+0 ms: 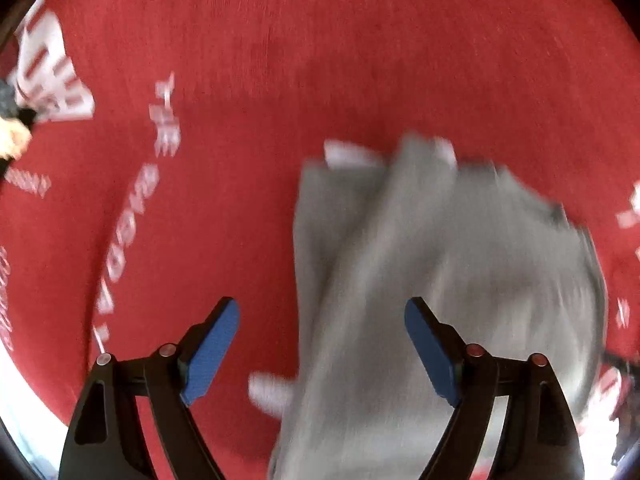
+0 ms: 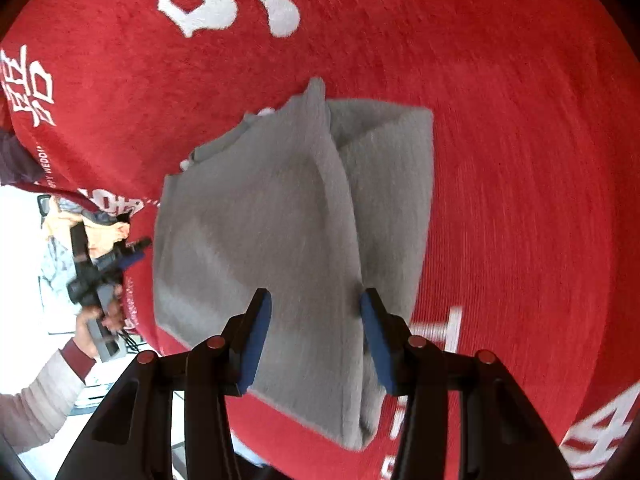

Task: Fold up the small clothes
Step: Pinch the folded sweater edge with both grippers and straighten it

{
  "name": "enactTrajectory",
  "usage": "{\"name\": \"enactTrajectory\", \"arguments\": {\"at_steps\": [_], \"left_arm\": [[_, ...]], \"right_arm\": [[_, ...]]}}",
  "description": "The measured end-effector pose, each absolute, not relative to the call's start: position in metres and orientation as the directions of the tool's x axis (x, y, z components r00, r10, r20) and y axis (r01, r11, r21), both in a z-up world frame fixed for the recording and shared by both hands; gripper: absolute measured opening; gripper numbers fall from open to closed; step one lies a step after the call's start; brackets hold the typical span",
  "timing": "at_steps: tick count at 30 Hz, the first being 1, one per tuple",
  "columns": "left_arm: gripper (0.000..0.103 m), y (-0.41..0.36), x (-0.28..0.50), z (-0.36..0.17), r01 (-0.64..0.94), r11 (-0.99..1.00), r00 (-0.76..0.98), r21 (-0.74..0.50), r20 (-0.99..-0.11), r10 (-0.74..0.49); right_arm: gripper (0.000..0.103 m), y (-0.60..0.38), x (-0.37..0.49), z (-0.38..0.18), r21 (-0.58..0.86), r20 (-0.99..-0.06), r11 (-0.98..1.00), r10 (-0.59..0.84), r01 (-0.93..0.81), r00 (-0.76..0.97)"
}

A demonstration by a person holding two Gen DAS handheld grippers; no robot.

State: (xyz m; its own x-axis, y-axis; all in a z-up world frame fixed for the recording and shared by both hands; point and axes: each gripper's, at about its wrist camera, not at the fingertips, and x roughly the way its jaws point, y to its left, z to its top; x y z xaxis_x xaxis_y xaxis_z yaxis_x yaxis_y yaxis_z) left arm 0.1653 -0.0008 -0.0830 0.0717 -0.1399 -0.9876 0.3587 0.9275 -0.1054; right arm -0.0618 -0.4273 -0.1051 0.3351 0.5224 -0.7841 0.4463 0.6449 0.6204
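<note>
Across the frame's centre, I see the grey garment [image 2: 288,216] lying part-folded on the red cloth [image 2: 500,160] with white lettering [image 2: 224,0]. Both my left gripper [image 1: 320,344] and right gripper [image 2: 316,336] gape wide, holding nothing; the left view is blurred.

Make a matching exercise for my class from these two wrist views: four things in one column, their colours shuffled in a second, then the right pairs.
Things:
1. folded garment
2. cloth under the garment
3. pads on the left gripper
4. lettering on the cloth

Colours:
A. white
B. blue
C. grey
D. red

Pairs: 1-C, 2-D, 3-B, 4-A
</note>
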Motion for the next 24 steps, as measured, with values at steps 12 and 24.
{"name": "enactTrajectory", "arguments": {"at_steps": [12, 24], "left_arm": [[0.071, 0.034, 0.095, -0.104, 0.385, 0.888, -0.088, -0.252, -0.968, -0.237], [0.012, 0.059, 0.083, -0.092, 0.453, 0.854, -0.098, -0.255, -0.967, -0.237]], "right_arm": [[0.051, -0.380, -0.106, -0.124, 0.629, -0.772, 0.643, 0.581, 0.438, 0.256], [0.006, -0.371, -0.101, -0.105, 0.585, -0.810, 0.723, 0.547, 0.368, 0.211]]}}
